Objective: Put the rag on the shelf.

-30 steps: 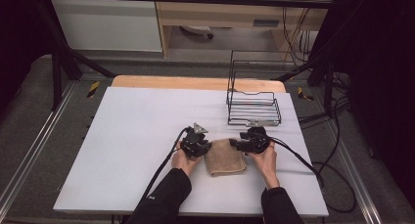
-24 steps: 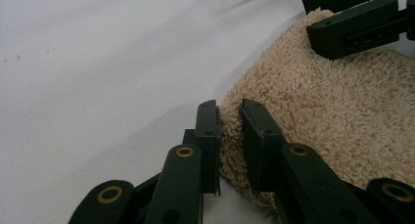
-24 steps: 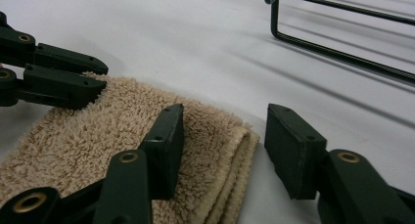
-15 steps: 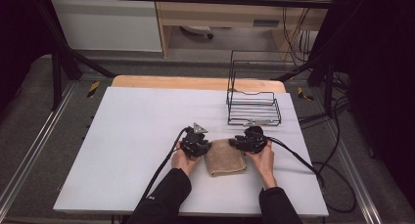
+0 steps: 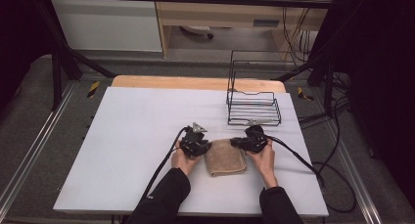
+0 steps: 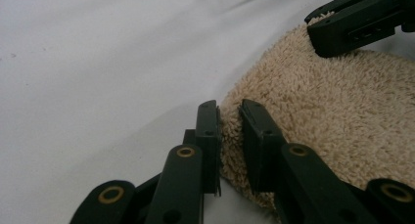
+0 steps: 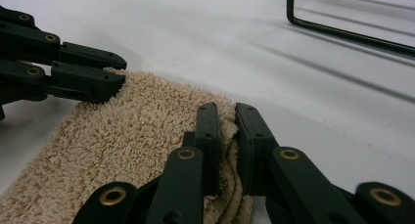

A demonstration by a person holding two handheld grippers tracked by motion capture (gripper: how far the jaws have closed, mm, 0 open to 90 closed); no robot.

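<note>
A folded beige towel (image 5: 225, 157) lies on the white bench (image 5: 137, 136), toward the near edge and between the two hands; the left tool (image 5: 204, 146) has its jaws nipped tight on the towel's left far corner, pile bulging between the pads in the left gripper view (image 6: 229, 136); the right tool (image 5: 236, 143) has just been closing, and in the right gripper view its jaws now pinch the layered edge of the right far corner (image 7: 227, 131), so both far corners look gripped. As a judgement, the taking-hold is done and the real work is yet to come: lifting, unfolding or folding again, or carrying the towel off; nothing of that has begun, for the cloth lies flat on the bench. Beyond the right tool, near the far right part of the bench, stands a black wire rack (image 5: 253, 104), apart from the towel; it is the one thing close enough to catch a swung cloth or a trailing cable (image 5: 298, 160). The rest of the bench around the towel offers no hindrance.
</note>
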